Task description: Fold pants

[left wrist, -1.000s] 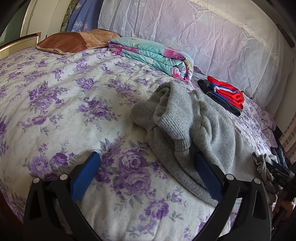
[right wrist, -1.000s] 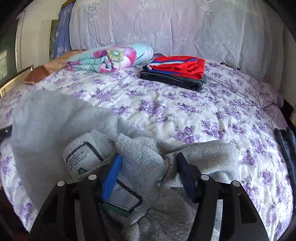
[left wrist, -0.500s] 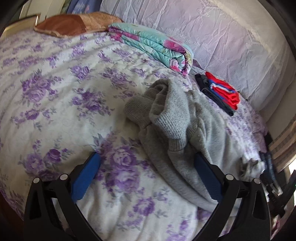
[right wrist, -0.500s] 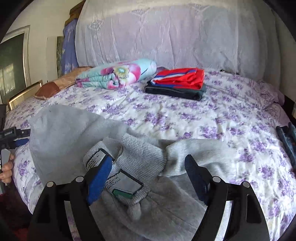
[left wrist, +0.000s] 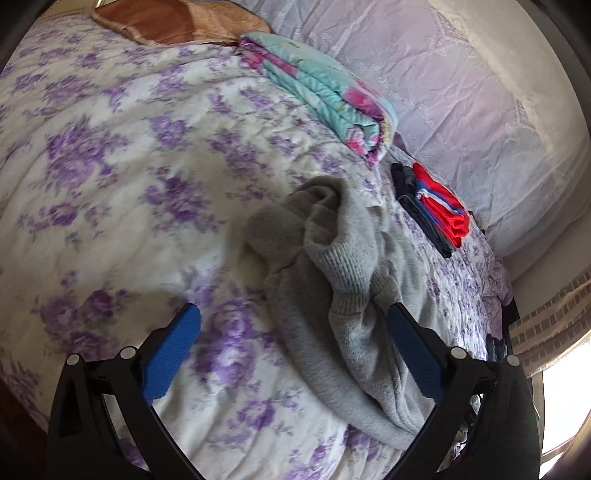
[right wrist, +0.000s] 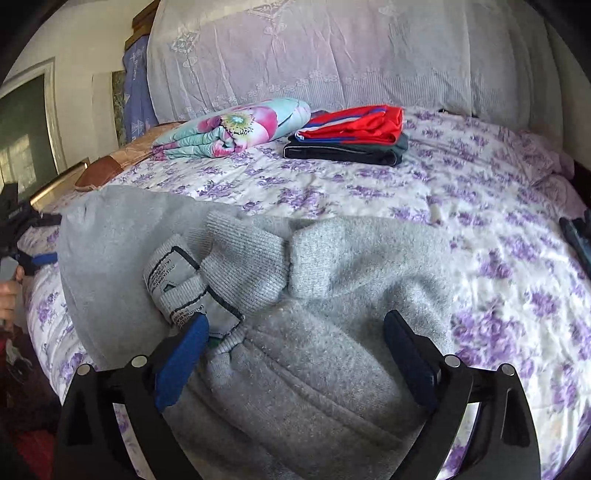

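Observation:
Grey fleece pants [left wrist: 343, 280] lie crumpled on the floral bedspread [left wrist: 110, 184]. In the right wrist view the pants [right wrist: 295, 295] fill the foreground, with a ribbed waistband and a white care label [right wrist: 177, 284] turned up. My left gripper [left wrist: 291, 332] is open above the bed, its right finger over the pants' edge. My right gripper [right wrist: 295, 336] is open just above the pants, holding nothing.
A folded floral quilt [right wrist: 236, 129] and a stack of folded red and dark clothes [right wrist: 351, 136] lie at the far side by the white-covered headboard [right wrist: 332, 55]. A brown pillow [left wrist: 173, 26] lies far left. Dark clothing [right wrist: 576, 236] lies at the right edge.
My right gripper has let go of the waistband and opened wide, pulling back a little. My left gripper has lifted and tilted over the bed, still open.

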Demonstrator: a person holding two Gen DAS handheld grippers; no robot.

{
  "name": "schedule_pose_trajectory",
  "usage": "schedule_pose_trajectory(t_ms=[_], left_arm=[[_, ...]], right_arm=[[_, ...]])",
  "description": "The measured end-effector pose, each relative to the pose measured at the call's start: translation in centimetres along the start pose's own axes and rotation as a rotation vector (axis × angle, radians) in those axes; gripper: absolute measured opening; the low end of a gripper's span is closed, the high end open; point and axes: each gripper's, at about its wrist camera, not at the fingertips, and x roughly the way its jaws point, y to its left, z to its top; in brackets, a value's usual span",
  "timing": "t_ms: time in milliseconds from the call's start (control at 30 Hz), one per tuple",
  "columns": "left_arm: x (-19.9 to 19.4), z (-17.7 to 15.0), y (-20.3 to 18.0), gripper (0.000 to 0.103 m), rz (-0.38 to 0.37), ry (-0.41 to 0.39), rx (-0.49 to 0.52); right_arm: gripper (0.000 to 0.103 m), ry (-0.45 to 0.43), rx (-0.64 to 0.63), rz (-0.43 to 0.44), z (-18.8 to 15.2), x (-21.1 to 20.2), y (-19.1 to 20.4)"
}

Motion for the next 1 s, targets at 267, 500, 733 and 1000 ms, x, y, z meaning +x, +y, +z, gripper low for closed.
schedule_pose_trajectory(t_ms=[267, 500, 733, 1000], left_arm=[[-0.7, 0.0, -3.7, 0.098, -0.100, -0.015, 0.070], [3.7, 0.6, -3.0, 0.098, 0.022, 0.074, 0.015], [5.6, 1.1, -3.3, 0.098, -0.053, 0.055, 0.066], [4.2, 0.0, -5.5, 0.031, -0.039, -0.040, 0.130]], right_arm=[[0.099, -0.064, 0.038, 0.044, -0.8, -1.1, -0.4], [0.099, -0.079, 0.077, 0.082, -1.0, -1.3, -1.3], [0.099, -0.199, 0.176, 0.054, -1.1, -3.6, -2.9], [0.099, 0.067, 0.060, -0.190, -0.6, 0.1, -3.8]])
